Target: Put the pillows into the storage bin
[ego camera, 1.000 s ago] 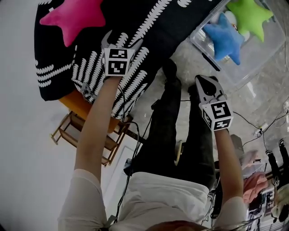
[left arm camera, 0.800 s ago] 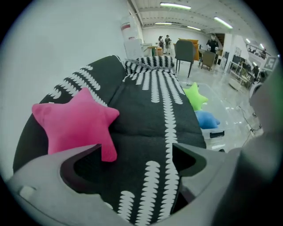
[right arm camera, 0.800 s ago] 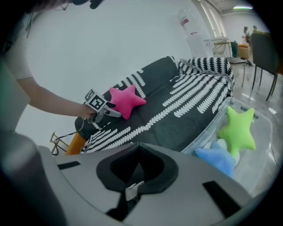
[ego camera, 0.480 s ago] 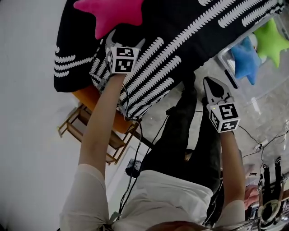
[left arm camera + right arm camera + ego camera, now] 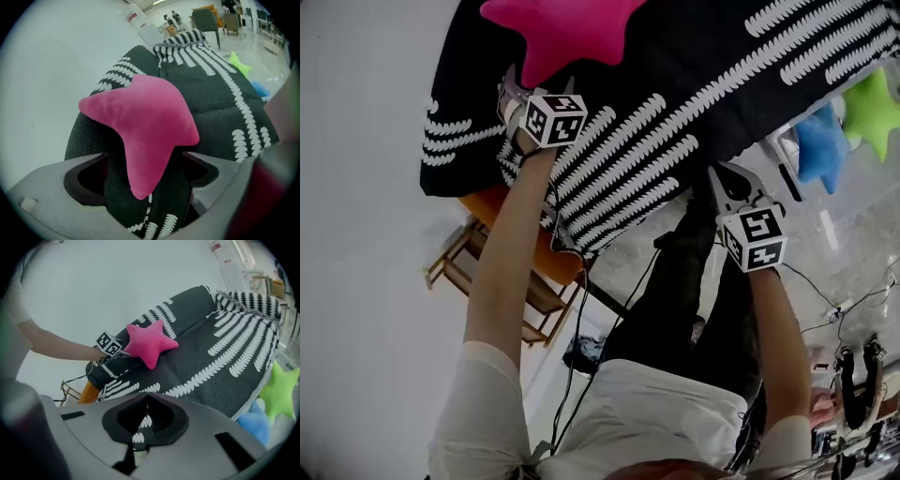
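Overhead, in the head view, the left gripper is reaching out over a black couch printed with white leaf stripes, its tip right at the lower edge of the pink star pillow lying on the cover. The right gripper is hanging off the couch's edge, well apart from that pillow. At the right edge, a blue star pillow and a green star pillow are sitting together in the clear storage bin on the floor.

Through the left gripper view, the fingers are standing spread, and the pink pillow's lowest point is dipping between them without either one pressing on it.

Through the right gripper view, the fingers are pressing together at the tips with nothing between them; beyond them the pink pillow is lying on the couch seat beside the left gripper, with the green and blue pillows low at the right.
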